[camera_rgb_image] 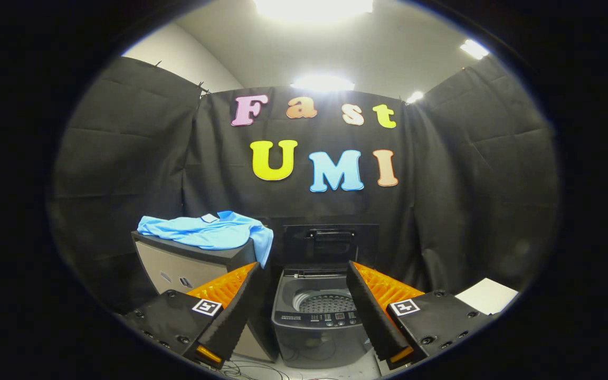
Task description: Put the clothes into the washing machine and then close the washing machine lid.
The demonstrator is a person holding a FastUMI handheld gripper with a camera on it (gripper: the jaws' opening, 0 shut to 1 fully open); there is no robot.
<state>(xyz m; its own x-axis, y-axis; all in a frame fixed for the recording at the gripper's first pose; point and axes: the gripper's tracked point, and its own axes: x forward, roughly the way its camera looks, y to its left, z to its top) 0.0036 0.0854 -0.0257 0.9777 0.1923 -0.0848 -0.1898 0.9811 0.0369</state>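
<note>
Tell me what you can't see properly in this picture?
- Washing machine, gripper view: the base is cut off, and the open tongs cover both sides.
- Control panel: the buttons are too small to read.
- Drum: only the far part shows; the front rim hides the rest.
- Blue garment: crumpled, so its type is unclear.
- Cabinet under it: the lower part is behind the left finger.

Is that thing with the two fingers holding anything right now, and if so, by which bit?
Nothing is held. The hand-held gripper is open with bare space between its fingers; the light blue cloth garment lies beyond them on a grey cabinet.
</note>
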